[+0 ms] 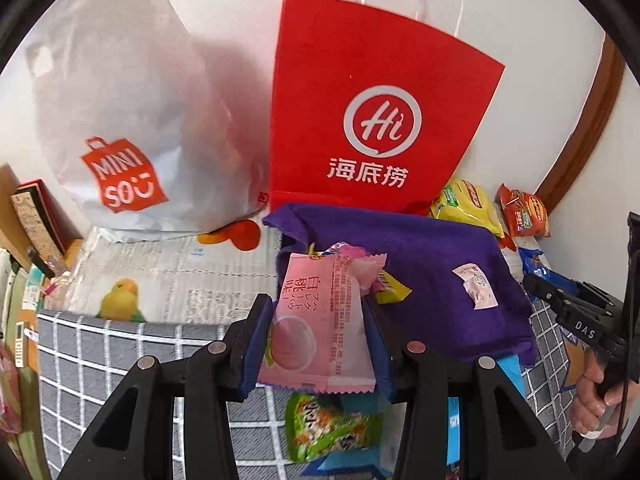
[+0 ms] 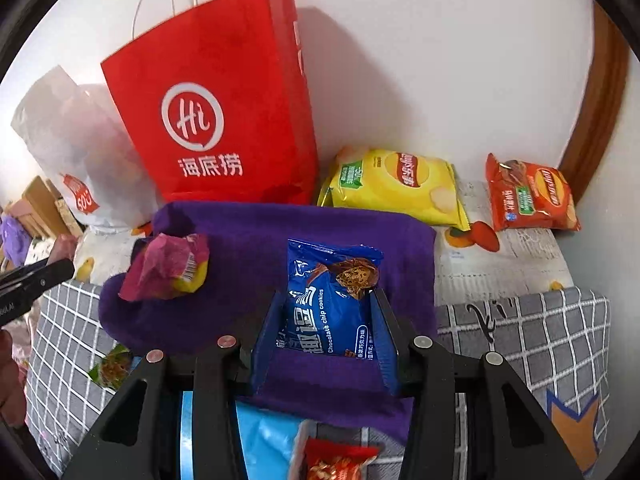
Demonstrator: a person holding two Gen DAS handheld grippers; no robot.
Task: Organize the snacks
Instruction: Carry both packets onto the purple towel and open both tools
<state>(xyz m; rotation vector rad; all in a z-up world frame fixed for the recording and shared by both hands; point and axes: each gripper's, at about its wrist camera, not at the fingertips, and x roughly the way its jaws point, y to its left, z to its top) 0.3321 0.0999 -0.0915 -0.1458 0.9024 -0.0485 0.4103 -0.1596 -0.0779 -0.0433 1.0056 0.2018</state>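
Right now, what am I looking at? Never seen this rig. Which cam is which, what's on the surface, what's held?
There is no robot here. A person holds a hand-operated two-finger claw in each hand, and a fisheye camera on each looks forward along its fingers, so the black frames at the bottom of each picture are the claw itself.

In the left wrist view, the left claw is shut on a pink snack packet. At the right edge you see the person's hand gripping the other tool.

In the right wrist view, the right claw is shut on a blue chocolate chip cookie packet.

Both are above a purple cloth on a grey checked table cover. Behind stand a red paper bag and a white shopping bag; a yellow chip bag and an orange chip bag lie by the wall.
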